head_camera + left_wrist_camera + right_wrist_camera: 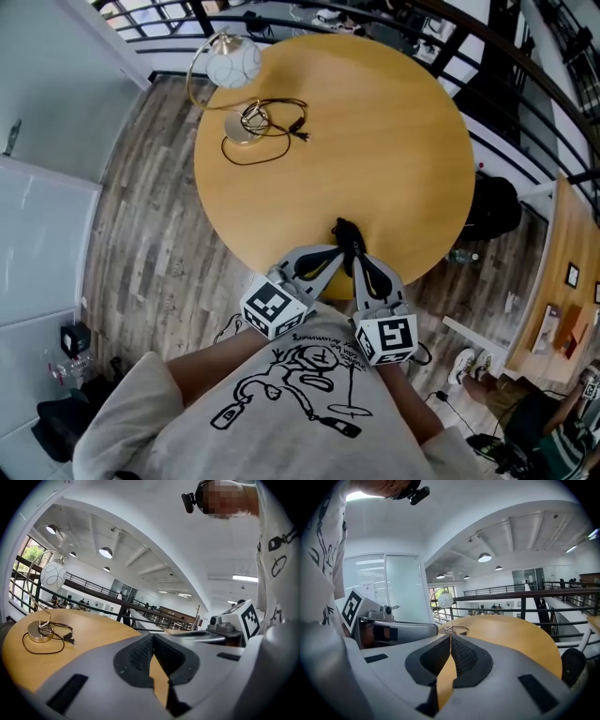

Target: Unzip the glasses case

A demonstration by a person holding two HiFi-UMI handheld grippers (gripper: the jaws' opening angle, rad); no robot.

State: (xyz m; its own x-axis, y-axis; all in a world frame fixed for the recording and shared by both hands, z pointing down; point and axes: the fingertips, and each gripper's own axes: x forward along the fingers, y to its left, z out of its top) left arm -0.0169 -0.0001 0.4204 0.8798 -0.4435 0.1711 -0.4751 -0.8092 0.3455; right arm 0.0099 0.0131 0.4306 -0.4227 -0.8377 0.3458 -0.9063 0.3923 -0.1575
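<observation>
No glasses case shows in any view. My two grippers hover side by side over the near edge of the round wooden table (375, 141), their dark tips almost touching each other. The left gripper (339, 247) (153, 638) is shut, its pads meeting at the tip with nothing between them. The right gripper (352, 234) (450, 637) is also shut and empty. Each gripper view shows the other gripper beside it, the right one's marker cube (246, 620) and the left one's body (389, 629).
A lamp with a white globe (232, 64) (53, 573) (445, 600) stands at the table's far left on a round base (242, 125) (39, 631), with a black cable (272, 127) coiled around it. A dark railing (487, 56) runs behind the table. A black seat (492, 206) stands to the right.
</observation>
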